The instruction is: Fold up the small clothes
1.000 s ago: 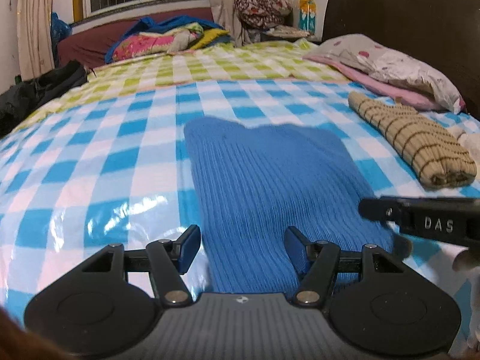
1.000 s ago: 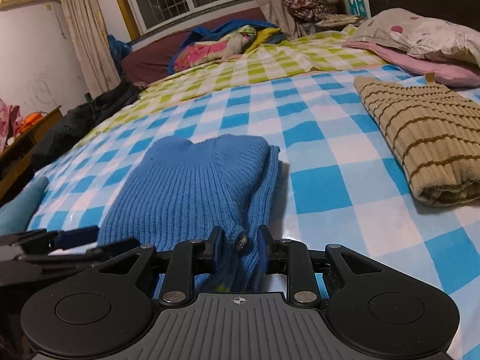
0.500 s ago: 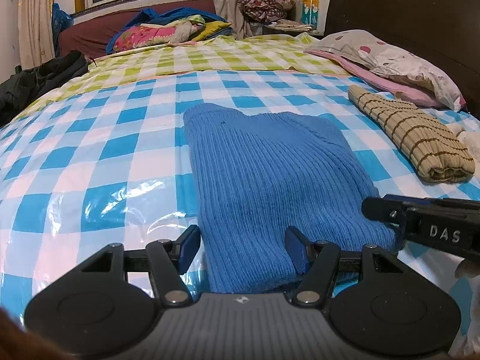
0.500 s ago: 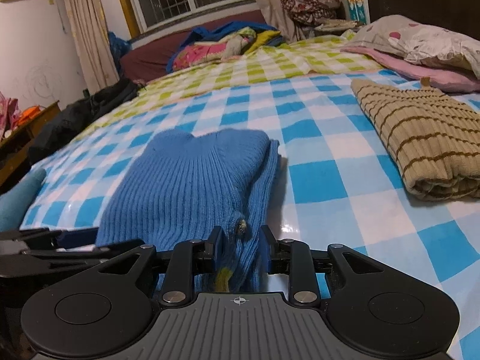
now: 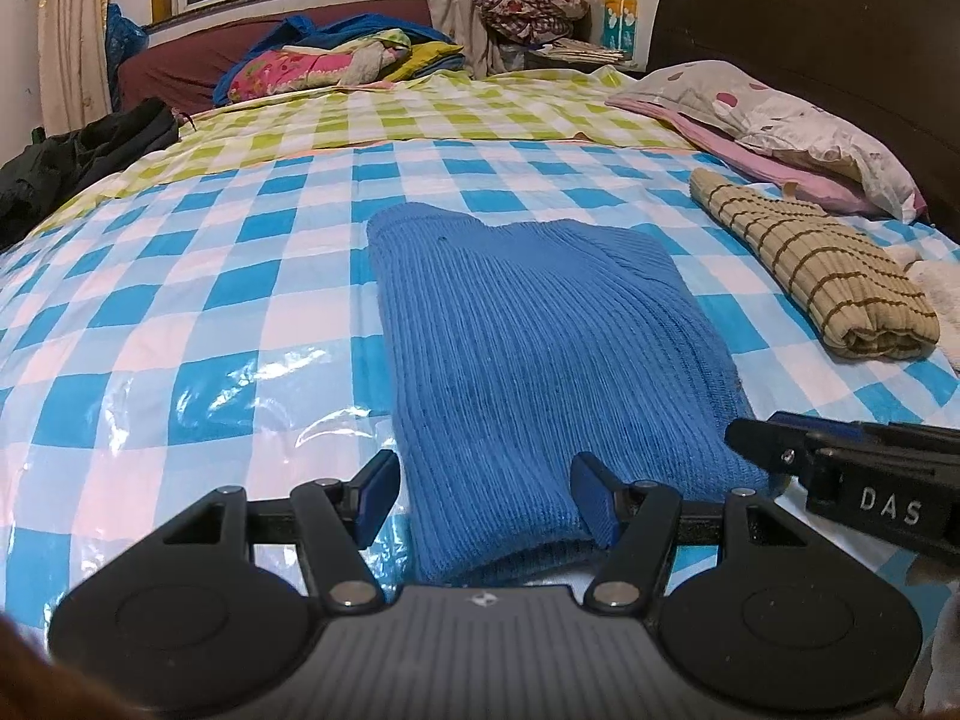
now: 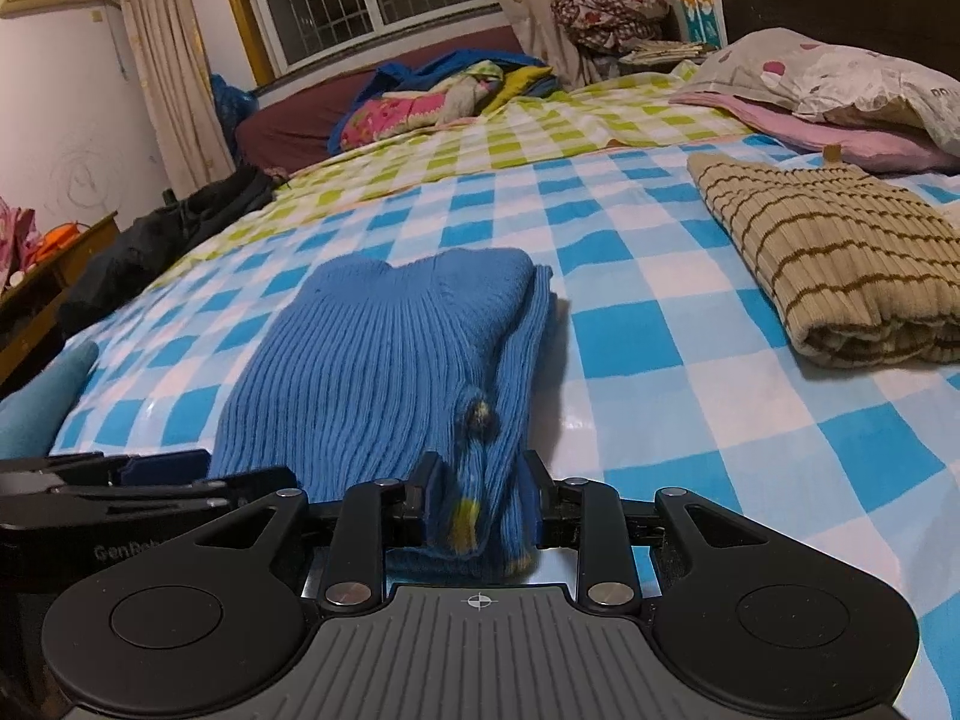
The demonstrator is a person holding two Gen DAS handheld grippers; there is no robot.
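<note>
big bed (image 5: 180, 324) with a shiny blue checked cover; folded blue sweater (image 5: 540, 348) and rolled tan striped knit (image 5: 816, 264) lying on it, well apart.

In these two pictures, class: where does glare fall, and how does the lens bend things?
Left wrist view: white glare streaks the shiny blue checked sheet left of the blue sweater; checks bow outward. Right wrist view: fainter sheen beside the sweater; the curtain leans at the edge.

Sweater (image 5: 540, 360) between the fingers: solid blue rib knit, yellow flecks at the hem. Bedsheet (image 5: 180, 324) under it: blue-white check; far sheet (image 5: 456, 114) green-white check. Folded sweater (image 5: 816, 264) right of the fingers: tan with brown stripes. Pillow (image 5: 798, 126): white with red spots. Finger pads (image 5: 375, 489): dark blue.
</note>
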